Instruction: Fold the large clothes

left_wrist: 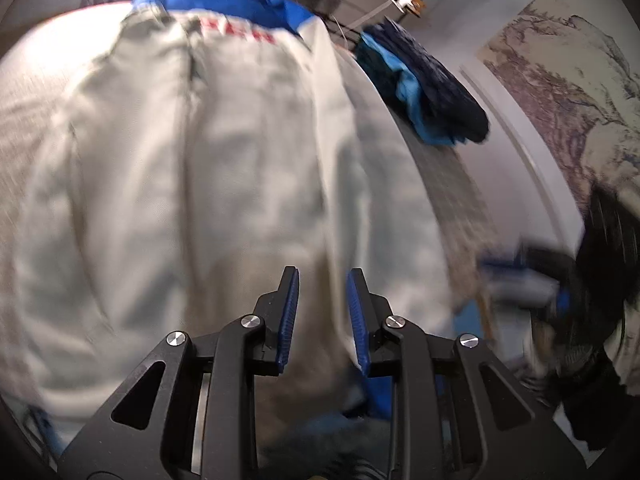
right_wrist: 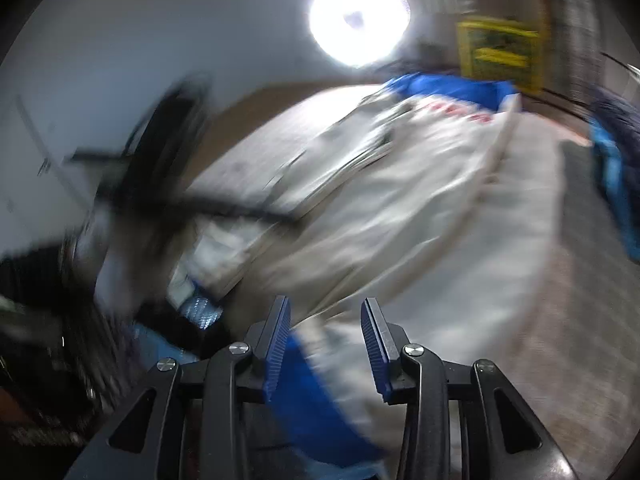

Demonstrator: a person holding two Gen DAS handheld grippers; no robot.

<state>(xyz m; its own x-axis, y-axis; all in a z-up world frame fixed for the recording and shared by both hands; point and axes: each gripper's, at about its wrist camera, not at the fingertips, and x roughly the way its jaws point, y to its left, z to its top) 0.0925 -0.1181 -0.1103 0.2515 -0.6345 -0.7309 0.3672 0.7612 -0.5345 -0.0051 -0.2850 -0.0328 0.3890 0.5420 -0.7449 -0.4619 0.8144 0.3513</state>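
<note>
Both tongs released: left tongs [left_wrist: 322,280] over white jacket [left_wrist: 180,168], right tongs [right_wrist: 326,312] straddling hem; fold may slump.

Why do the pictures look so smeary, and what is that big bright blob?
Right wrist view: motion blur smears the white garment, and a lamp glares into a white blob. Left wrist view: milder blur, with the right claw just a streak; the left claw looks sharp. Both views curve at the edges.
</note>
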